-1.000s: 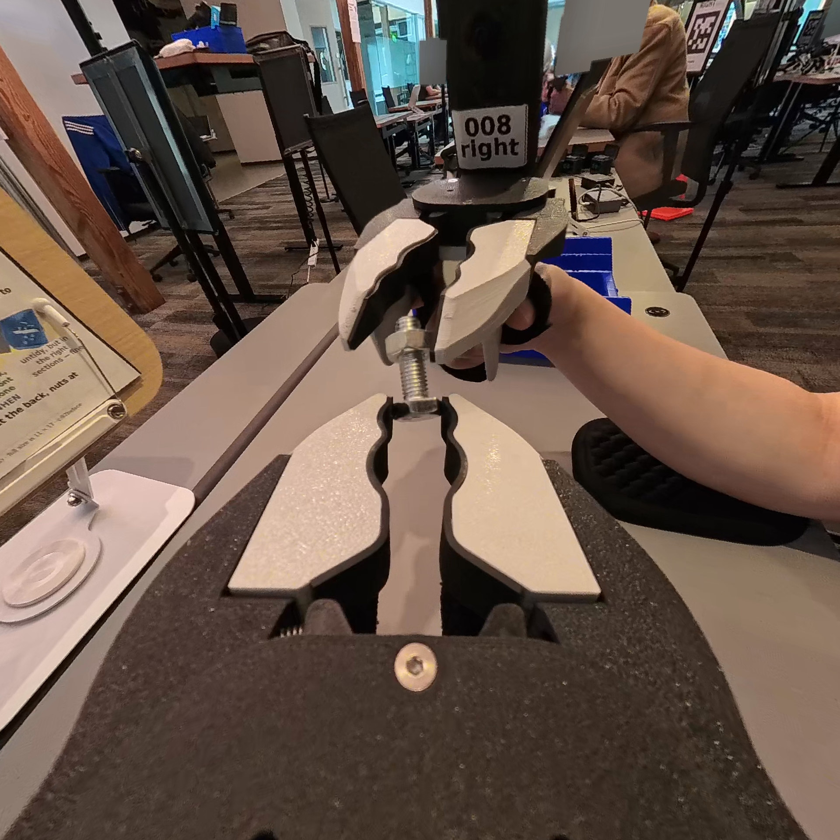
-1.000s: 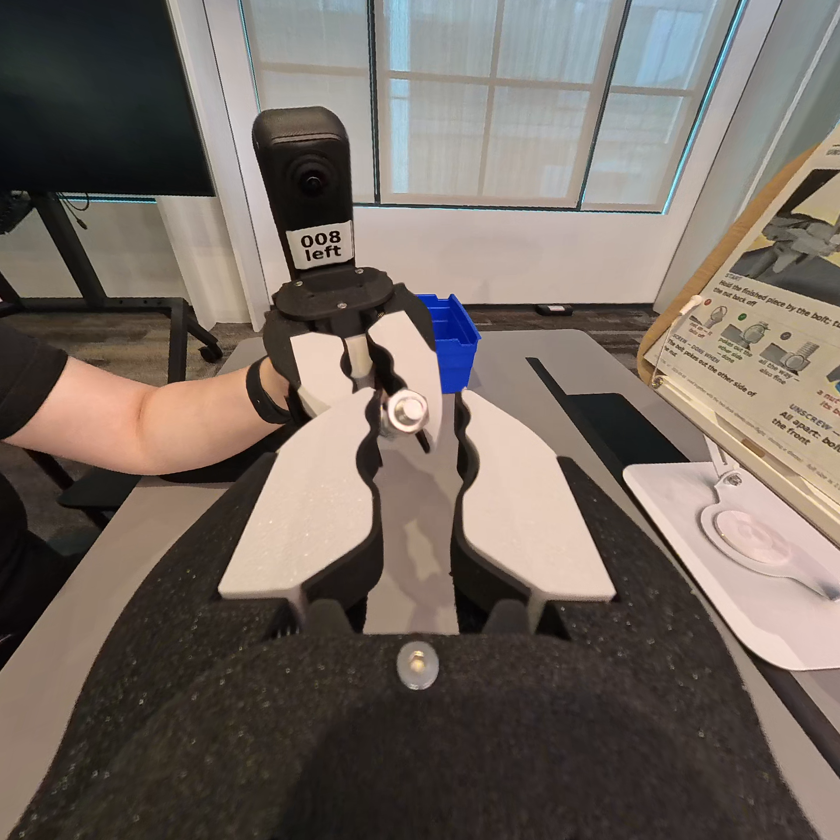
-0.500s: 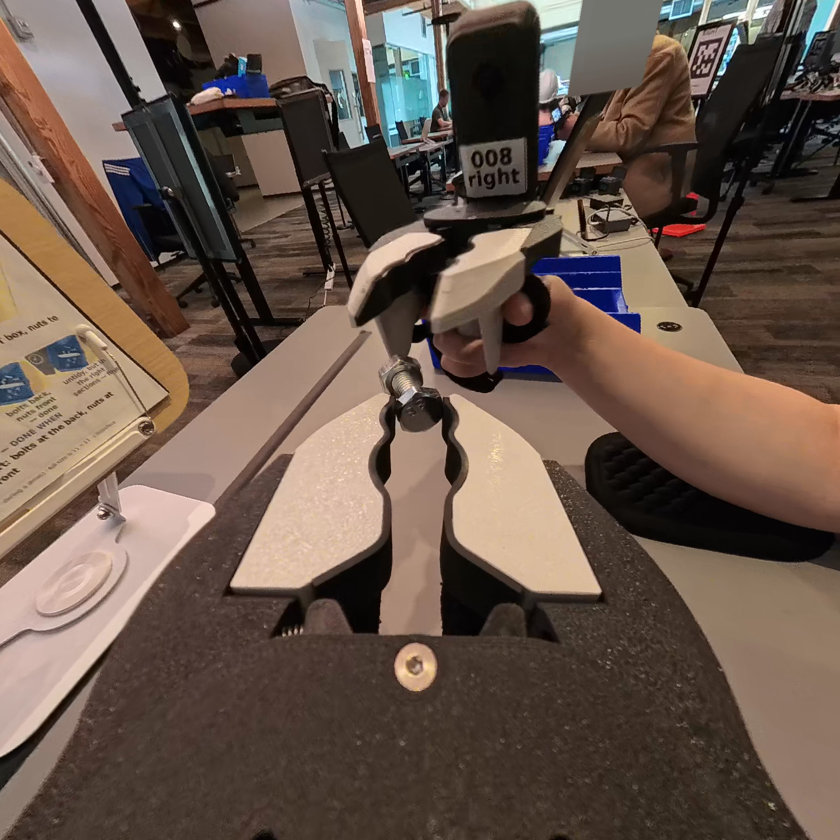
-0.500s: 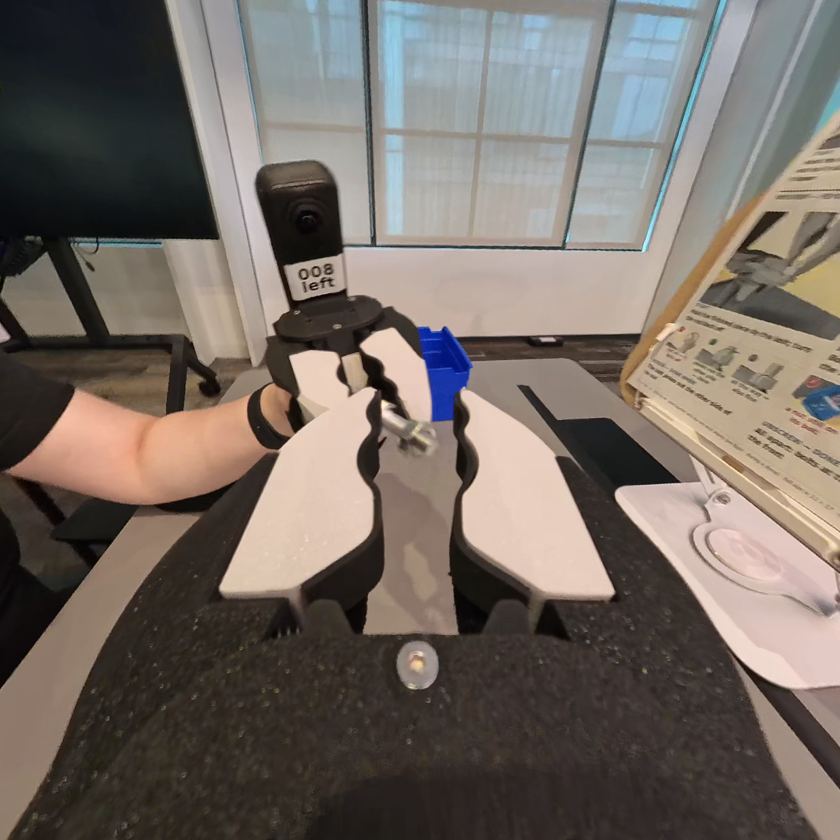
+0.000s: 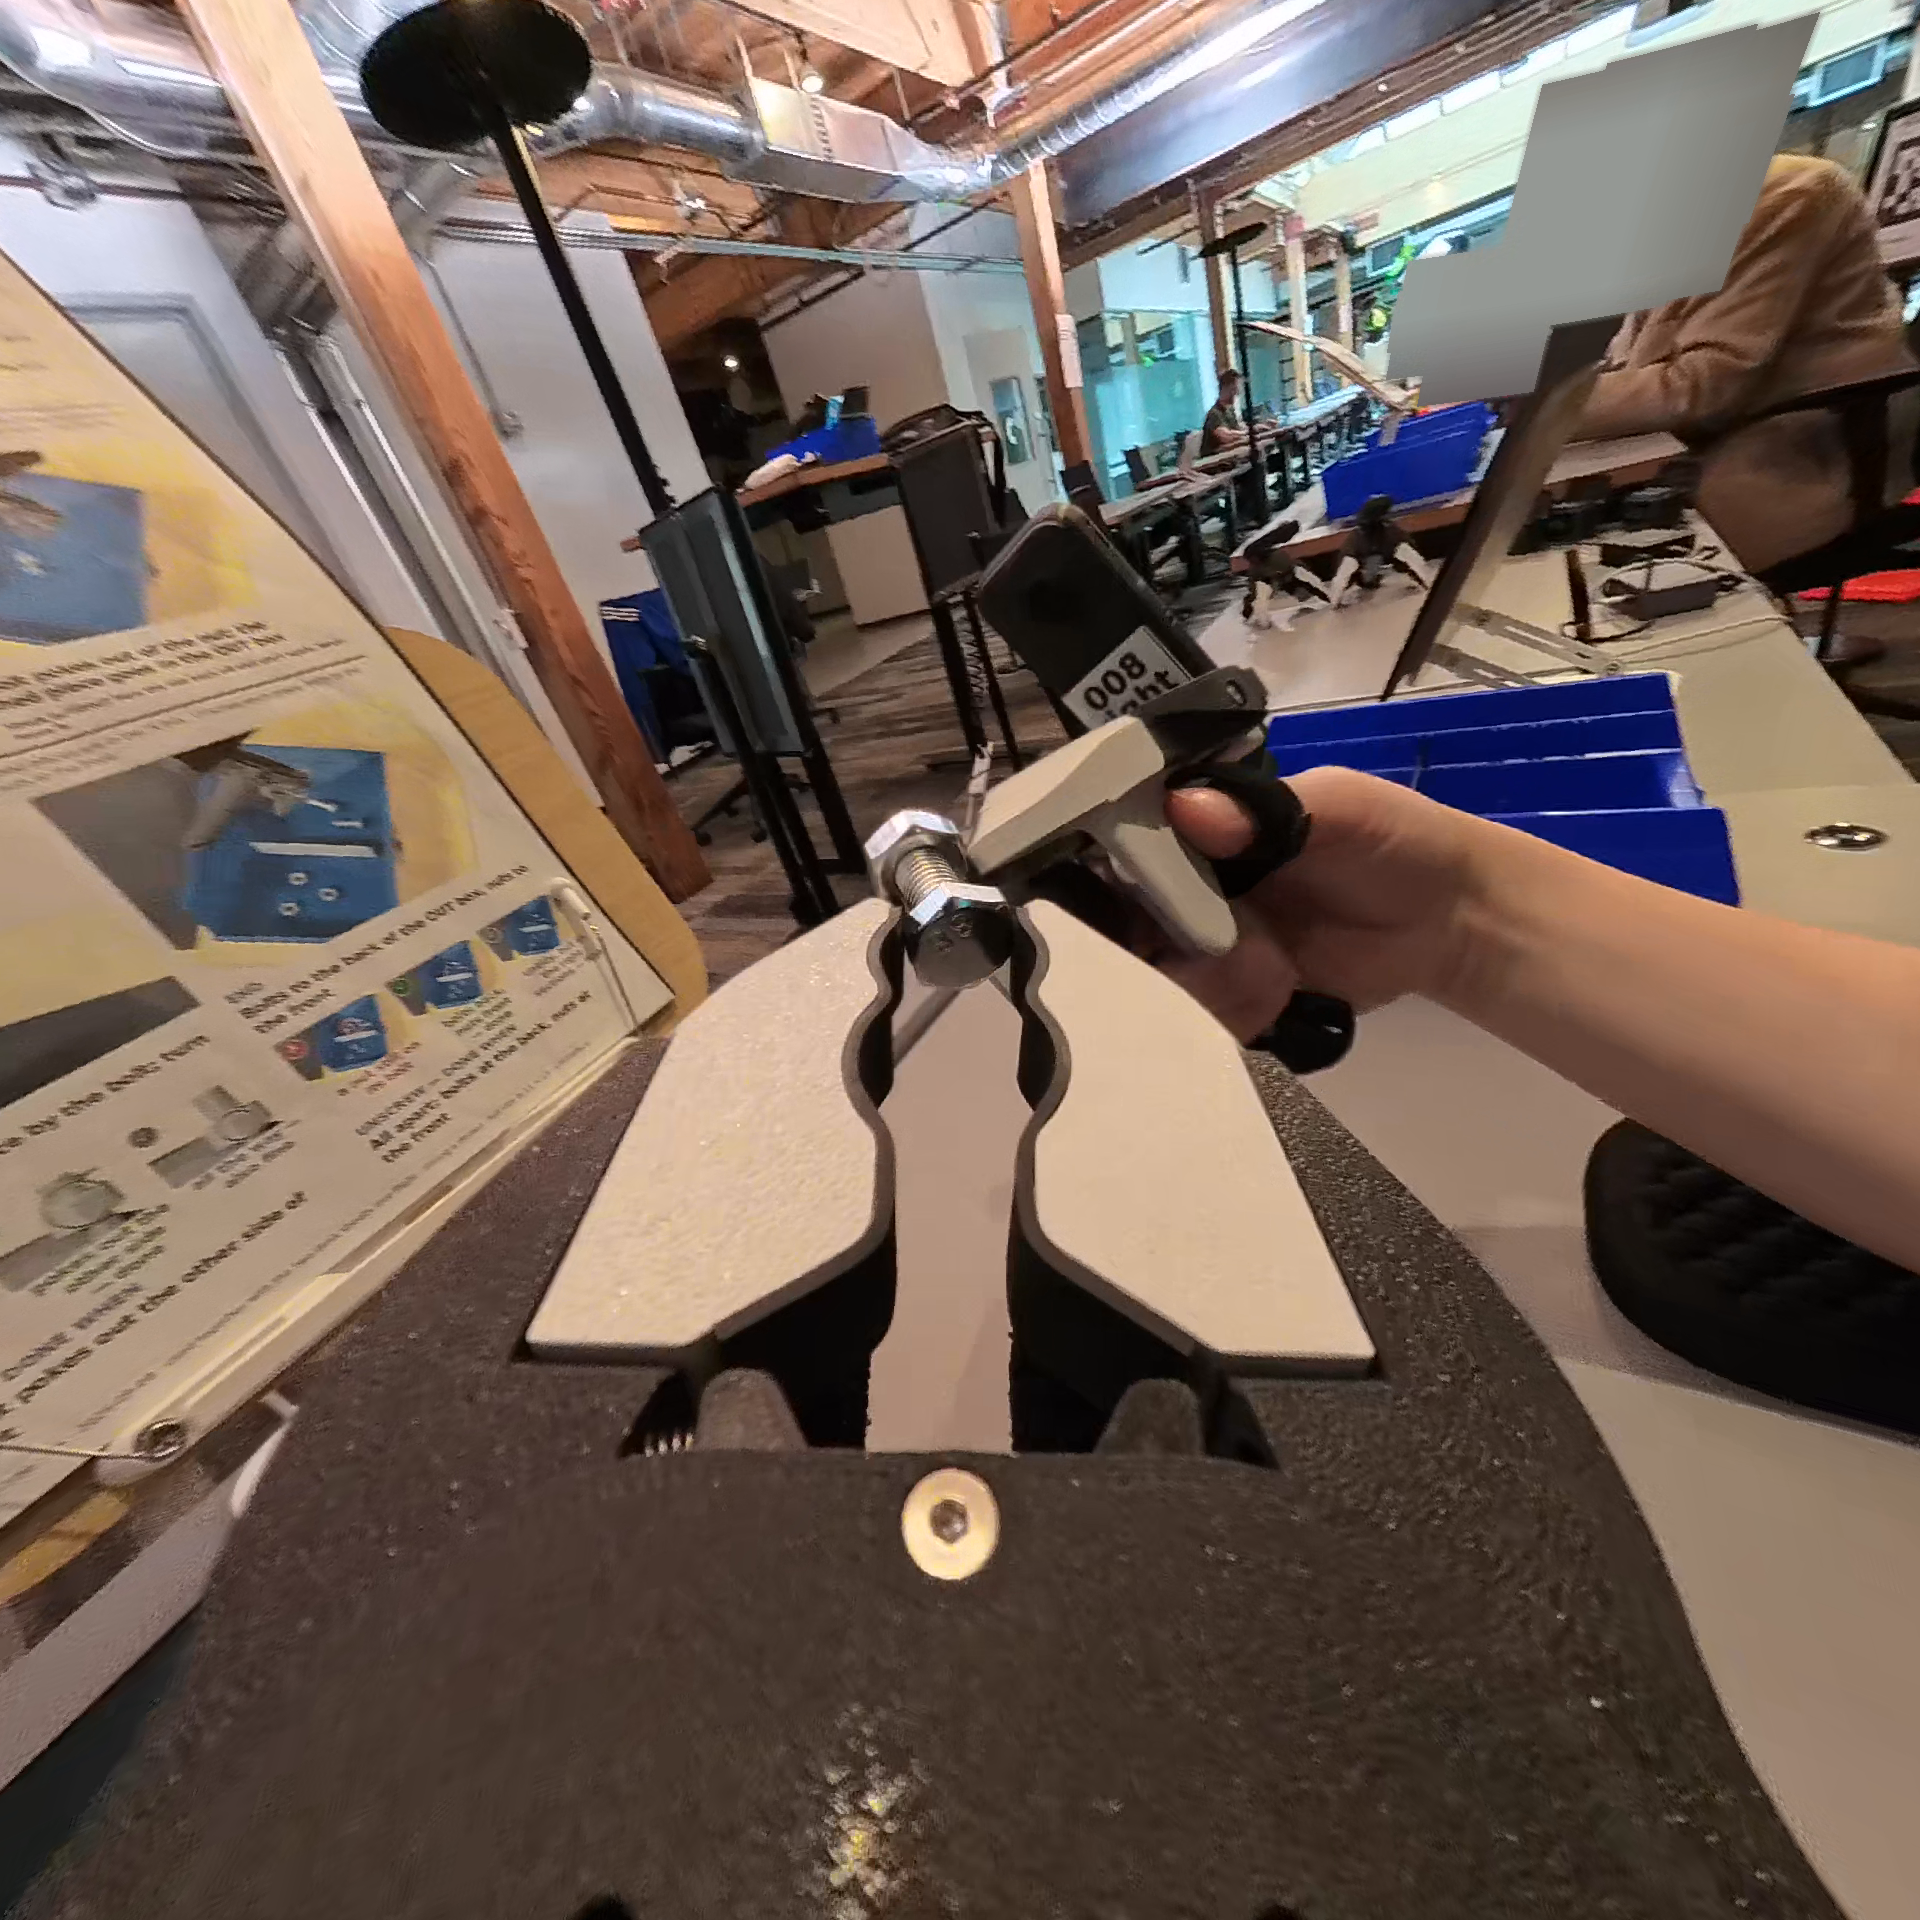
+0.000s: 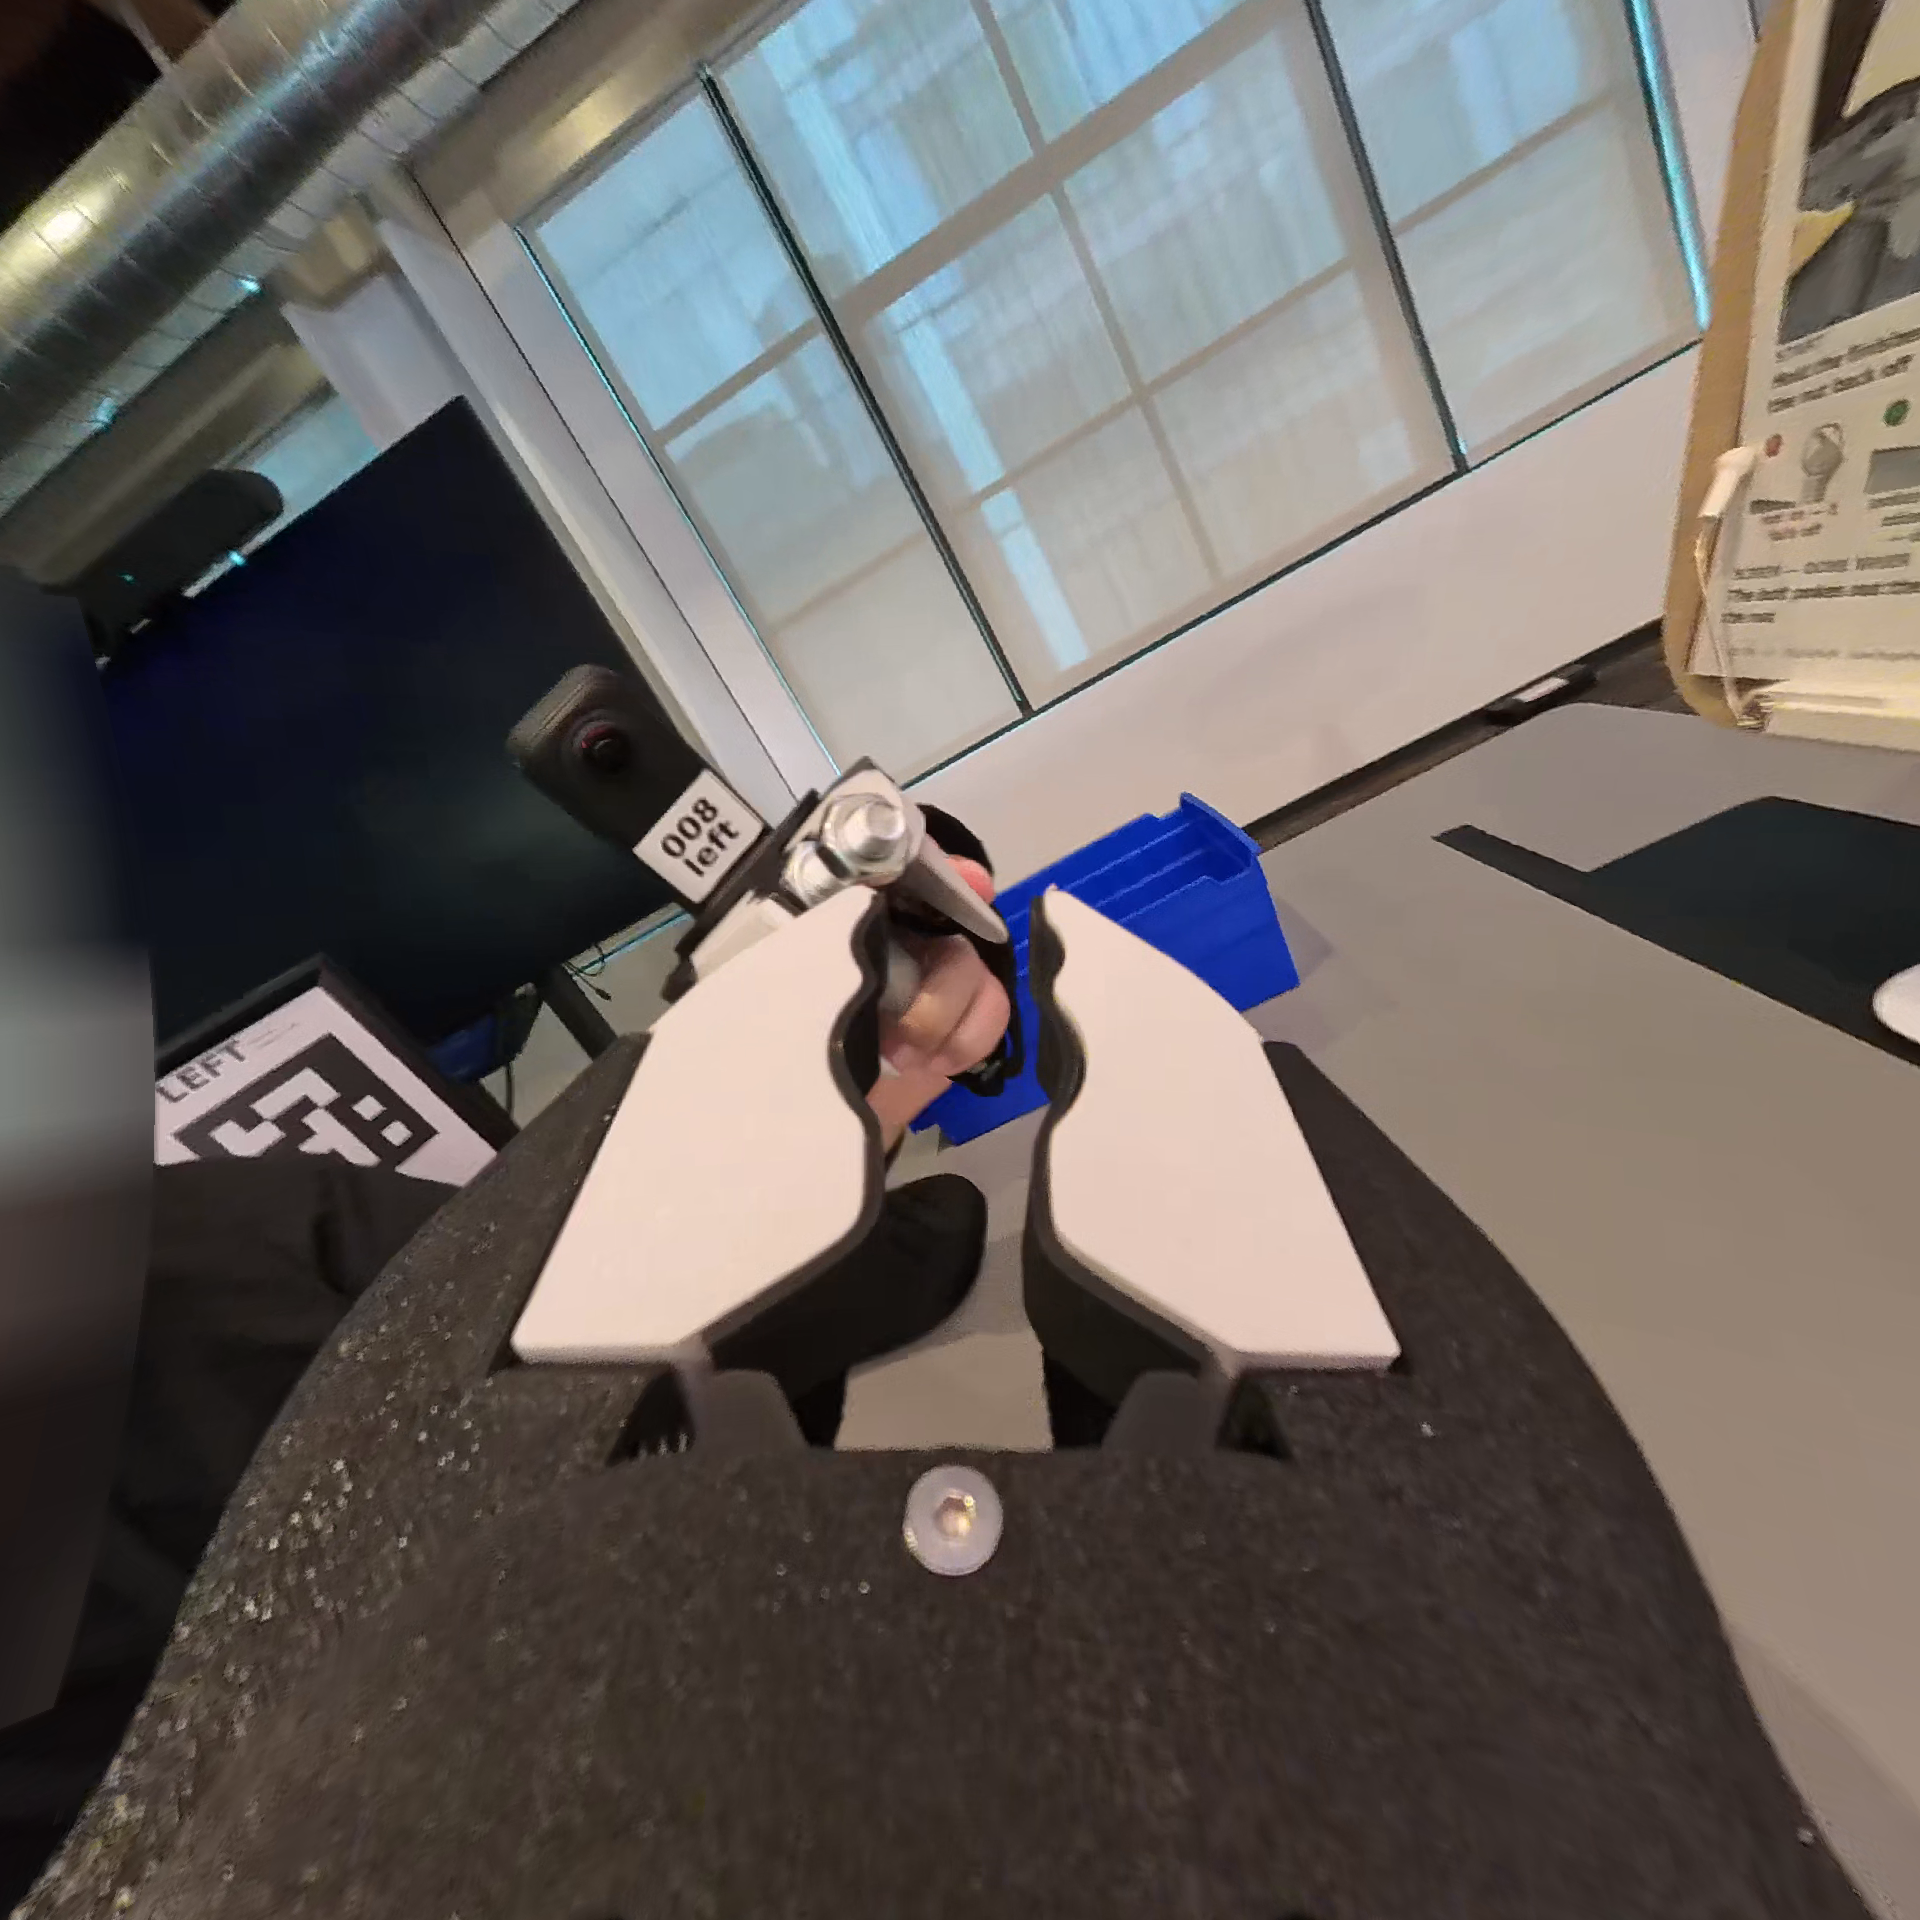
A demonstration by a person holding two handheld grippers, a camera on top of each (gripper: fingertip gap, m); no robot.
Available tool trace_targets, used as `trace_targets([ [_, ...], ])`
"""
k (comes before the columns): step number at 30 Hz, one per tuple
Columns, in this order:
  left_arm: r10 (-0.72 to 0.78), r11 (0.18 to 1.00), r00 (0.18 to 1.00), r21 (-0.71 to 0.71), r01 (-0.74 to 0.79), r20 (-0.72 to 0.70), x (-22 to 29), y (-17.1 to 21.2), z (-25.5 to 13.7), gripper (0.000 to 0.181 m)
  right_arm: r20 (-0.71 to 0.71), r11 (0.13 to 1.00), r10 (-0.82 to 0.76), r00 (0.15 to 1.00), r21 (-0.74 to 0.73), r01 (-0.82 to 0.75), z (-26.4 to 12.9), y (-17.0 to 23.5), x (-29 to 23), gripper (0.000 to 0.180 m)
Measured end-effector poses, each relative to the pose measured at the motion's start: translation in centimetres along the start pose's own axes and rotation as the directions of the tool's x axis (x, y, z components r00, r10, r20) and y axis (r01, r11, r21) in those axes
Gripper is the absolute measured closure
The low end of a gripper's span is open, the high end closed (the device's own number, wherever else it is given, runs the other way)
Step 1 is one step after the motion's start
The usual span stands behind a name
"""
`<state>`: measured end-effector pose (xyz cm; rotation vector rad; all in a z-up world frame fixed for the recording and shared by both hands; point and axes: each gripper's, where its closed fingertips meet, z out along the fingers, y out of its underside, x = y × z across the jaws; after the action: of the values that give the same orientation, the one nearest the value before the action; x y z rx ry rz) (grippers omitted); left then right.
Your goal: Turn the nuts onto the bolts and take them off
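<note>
Open-plan office, grey counter (image 5: 1714,1538); blue bin (image 5: 1507,769) at 2 o'clock. Left gripper (image 5: 951,961) fingers clenched on bolt (image 5: 935,904) head, shank pointing toward 11 o'clock, nut (image 5: 914,836) at tip. Right gripper (image 6: 951,914) fingers spread, empty.

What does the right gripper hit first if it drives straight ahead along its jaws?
Probably the left gripper and the hand holding it, seen through the gap between the right gripper's open jaws. The bolt sits up-left of that line. Depth unclear.
</note>
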<state>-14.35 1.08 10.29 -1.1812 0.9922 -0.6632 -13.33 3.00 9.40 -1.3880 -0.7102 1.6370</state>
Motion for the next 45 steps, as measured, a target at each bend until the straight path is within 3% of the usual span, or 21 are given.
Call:
trace_targets([
  [8, -0.02, 1.0, 0.999, 0.01, 0.02, 0.027, -0.7, 0.1, -0.2, 0.162, 0.129, 0.99, 0.114, 0.985, 0.064, -0.123, 2.5, -0.4, -2.2, 0.148],
  [20, 0.034, 0.998, 0.998, -0.046, -0.032, 0.046, -0.3, 0.8, 0.4, 0.161, 0.016, 0.993, 0.075, 0.997, 0.092, -0.076, 2.7, -0.7, -1.3, 0.161],
  [24, 0.04, 0.996, 0.997, -0.085, -0.034, 0.073, -0.3, 1.4, 0.8, 0.161, -0.053, 0.997, -0.03, 0.998, 0.064, 0.033, 2.6, -0.7, -1.0, 0.161],
  [27, 0.024, 0.992, 0.999, -0.128, -0.018, 0.049, 0.1, 1.8, 1.0, 0.144, -0.09, 0.98, -0.199, 0.976, -0.007, 0.199, 2.4, -0.7, -1.8, 0.161],
  [31, 0.059, 0.984, 0.997, -0.173, -0.051, 0.04, 0.5, 2.1, 1.1, 0.128, -0.15, 0.868, -0.494, 0.856, -0.13, 0.478, 2.1, -0.8, -3.6, 0.161],
  [37, 0.152, 0.976, 0.983, -0.169, -0.133, 0.104, 0.4, 1.8, 1.3, 0.141, -0.208, 0.719, -0.682, 0.701, -0.364, 0.592, 2.4, 0.7, -3.2, 0.161],
  [45, 0.095, 0.982, 0.991, -0.169, -0.079, 0.092, 0.4, 1.9, 1.3, 0.155, -0.198, 0.63, -0.769, 0.608, -0.398, 0.667, 3.3, 1.0, -3.5, 0.161],
])
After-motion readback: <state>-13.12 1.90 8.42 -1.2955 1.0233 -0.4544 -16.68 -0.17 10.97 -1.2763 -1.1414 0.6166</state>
